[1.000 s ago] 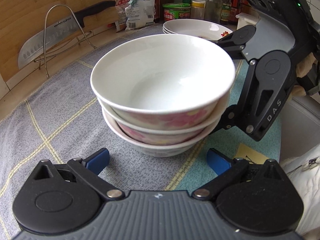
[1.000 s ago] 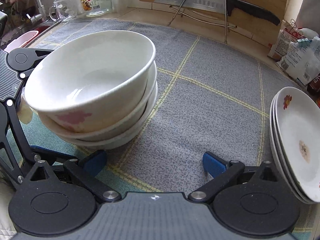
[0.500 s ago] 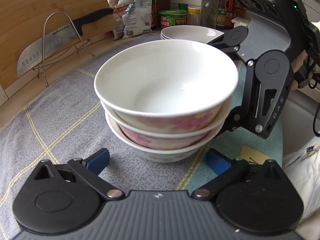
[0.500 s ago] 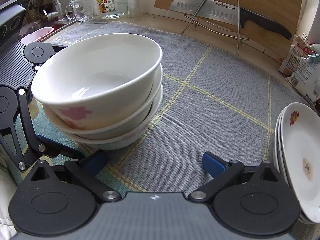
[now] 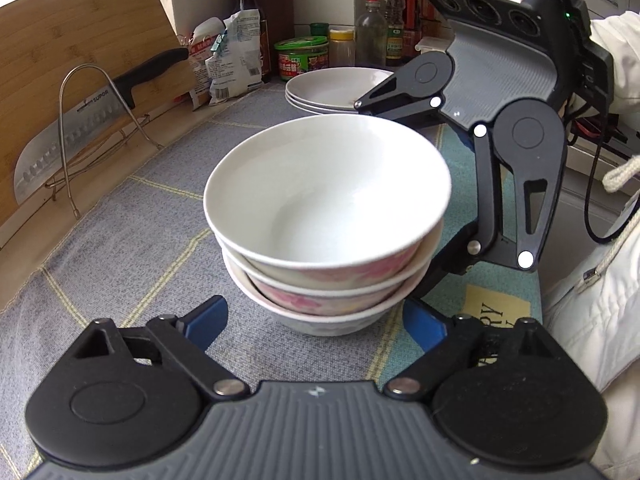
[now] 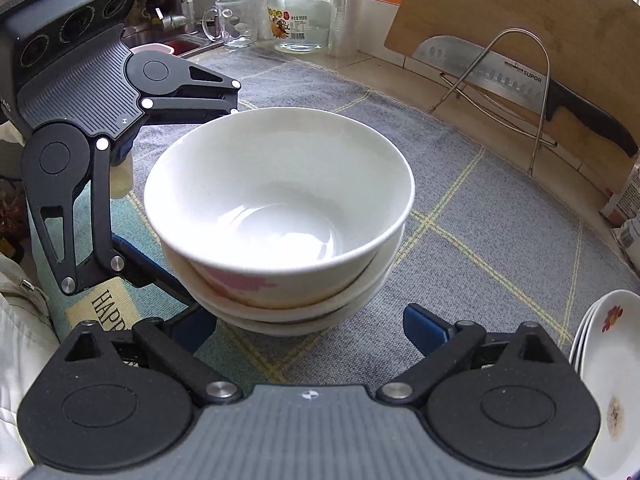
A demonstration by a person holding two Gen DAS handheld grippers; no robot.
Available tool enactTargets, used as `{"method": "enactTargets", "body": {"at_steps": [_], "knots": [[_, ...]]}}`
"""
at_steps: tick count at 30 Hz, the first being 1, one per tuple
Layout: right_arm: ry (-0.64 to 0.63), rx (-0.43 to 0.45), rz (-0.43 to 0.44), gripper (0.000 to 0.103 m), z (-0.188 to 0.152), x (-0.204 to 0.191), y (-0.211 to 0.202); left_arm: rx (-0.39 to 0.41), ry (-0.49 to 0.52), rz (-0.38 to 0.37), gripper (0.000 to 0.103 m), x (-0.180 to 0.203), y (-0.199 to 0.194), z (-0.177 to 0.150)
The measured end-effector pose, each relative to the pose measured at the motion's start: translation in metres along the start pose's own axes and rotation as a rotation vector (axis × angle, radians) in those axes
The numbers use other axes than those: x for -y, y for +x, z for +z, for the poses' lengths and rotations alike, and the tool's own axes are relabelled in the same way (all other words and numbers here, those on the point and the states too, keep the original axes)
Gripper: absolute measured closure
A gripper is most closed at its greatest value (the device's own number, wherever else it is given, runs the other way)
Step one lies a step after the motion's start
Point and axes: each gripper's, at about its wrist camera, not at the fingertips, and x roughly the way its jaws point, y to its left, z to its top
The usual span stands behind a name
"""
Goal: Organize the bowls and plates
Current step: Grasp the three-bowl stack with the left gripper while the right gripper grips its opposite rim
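Observation:
Three white bowls with pink flowers (image 5: 328,220) are nested in one stack on the grey mat (image 5: 120,240). My left gripper (image 5: 316,322) has its blue pads on either side of the stack's base, closing, with a little gap still showing. From the opposite side my right gripper (image 6: 310,328) also straddles the bowl stack (image 6: 280,208), closing, its right pad clear of the bowls. A stack of white plates (image 5: 336,88) sits behind the bowls; in the right wrist view the plates (image 6: 608,380) lie at the far right.
A cleaver (image 5: 80,128) rests in a wire rack against a bamboo board (image 5: 80,52). Sauce bottles and jars (image 5: 304,58) line the back. A glass mug (image 6: 234,22) and a jar (image 6: 300,16) stand by the sink. A person's white sleeve (image 5: 600,300) is at the counter edge.
Both grippers rolled and their jaws narrowed. In the right wrist view the bowl stack shifted from the left to between the fingers. The bowls stay on the mat.

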Motion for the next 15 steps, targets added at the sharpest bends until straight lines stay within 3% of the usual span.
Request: {"method": "enactTargets", "body": {"at_steps": [8, 15], "knots": [[-0.041, -0.004, 0.044, 0.017, 0.001, -0.0034, -0.0054, -0.002, 0.038, -0.042, 0.019, -0.003, -0.0008, 0.0025], [-0.07, -0.009, 0.072, 0.02, 0.004, -0.004, -0.009, -0.018, 0.063, -0.087, 0.023, -0.0082, 0.0006, 0.0072]]}}
